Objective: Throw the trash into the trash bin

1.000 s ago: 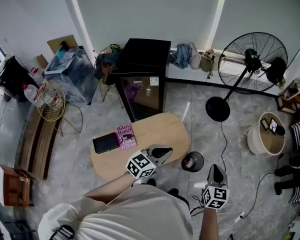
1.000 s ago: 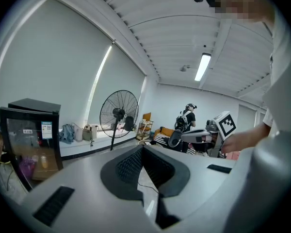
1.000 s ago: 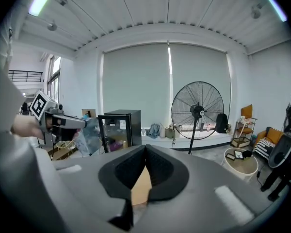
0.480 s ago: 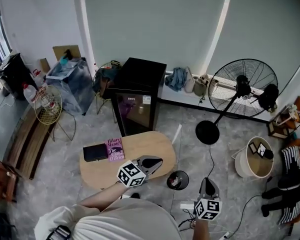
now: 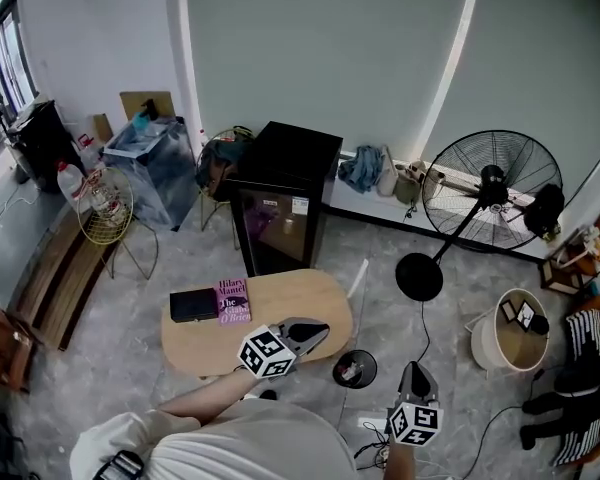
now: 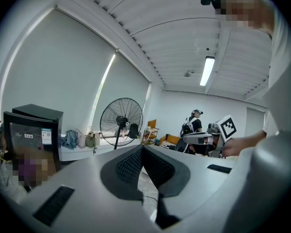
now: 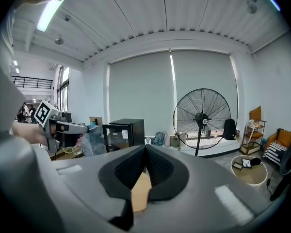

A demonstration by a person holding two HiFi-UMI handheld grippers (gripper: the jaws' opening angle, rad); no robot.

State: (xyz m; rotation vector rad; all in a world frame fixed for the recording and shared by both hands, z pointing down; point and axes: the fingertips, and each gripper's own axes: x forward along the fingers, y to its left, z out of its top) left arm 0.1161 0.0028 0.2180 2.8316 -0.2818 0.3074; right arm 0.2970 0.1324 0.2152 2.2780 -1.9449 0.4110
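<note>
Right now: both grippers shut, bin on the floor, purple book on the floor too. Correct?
Wrong on the book: the head view shows the purple book on the oval table, not the floor. The left gripper and right gripper are shut; the bin is on the floor.

home-like room with coffee table [image 5: 302,304], standing fan [image 5: 492,190]

I see an oval wooden bench [image 5: 295,303] with a pink book [image 5: 233,301] lying at its left end, just beside a flat black case [image 5: 194,305]. Behind it stands a black glass-fronted cabinet [image 5: 290,168]. At right are a big black pedestal fan [image 5: 492,190] and a round white tub [image 5: 480,340].
</note>
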